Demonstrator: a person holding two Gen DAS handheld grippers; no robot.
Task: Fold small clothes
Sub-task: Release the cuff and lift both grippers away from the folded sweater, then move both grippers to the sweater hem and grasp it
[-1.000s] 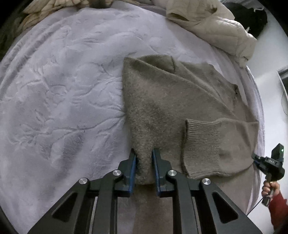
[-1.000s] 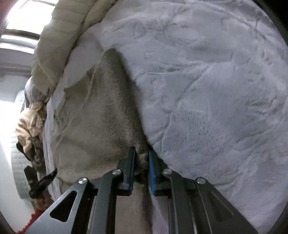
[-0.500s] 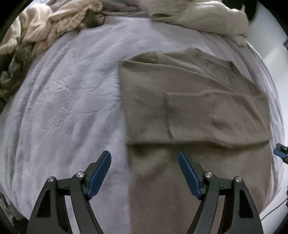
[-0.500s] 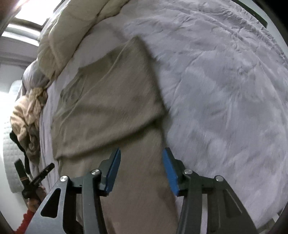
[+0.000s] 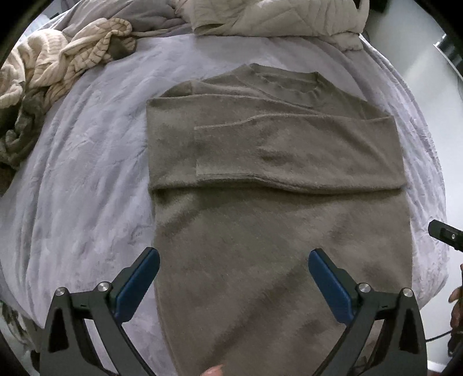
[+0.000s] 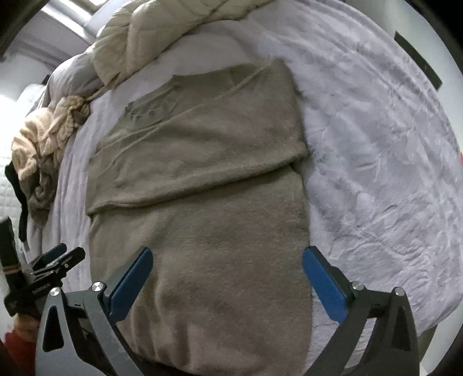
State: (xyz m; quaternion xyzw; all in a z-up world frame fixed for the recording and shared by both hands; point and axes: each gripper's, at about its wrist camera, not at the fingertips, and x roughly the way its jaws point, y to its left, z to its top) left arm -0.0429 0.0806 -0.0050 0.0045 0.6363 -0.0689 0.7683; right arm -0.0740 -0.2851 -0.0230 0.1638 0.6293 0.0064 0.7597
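Two wide-spread grippers frame the scene, and neither holds anything. Largest in both views is your bed's pale lilac plush blanket (image 5: pixel 86 162), which fills most of each frame and carries an embossed leaf-like texture. On it, centre frame, lies the taupe knit sweater (image 5: pixel 260 231) — flat, its neckline toward the top of the frame, its hem running out of the bottom edge toward you. Both sleeves are folded across the chest, forming a band across the middle of the left wrist view; the upper sleeve's cuff edge ends left of centre. In the right wrist view the same sweater (image 6: pixel 202 202) slants a little, the band crossing mid-frame.

Along the top edge of the left wrist view sits a cream quilted comforter (image 5: pixel 275 17), touching the blanket just above the neckline. In the upper left a heap of beige ribbed clothes (image 5: pixel 52 60) rests well apart from the sweater.

Your left gripper (image 5: pixel 233 280) hangs at the bottom of its view, blue pads far apart over the sweater's lower body — nothing between them. Your right gripper (image 6: pixel 227 279) is equally wide, its pads bracketing the sweater's lower half. At the lower left of the right wrist view you can see the other gripper's tip, and below it a red sleeve (image 6: pixel 17 353).
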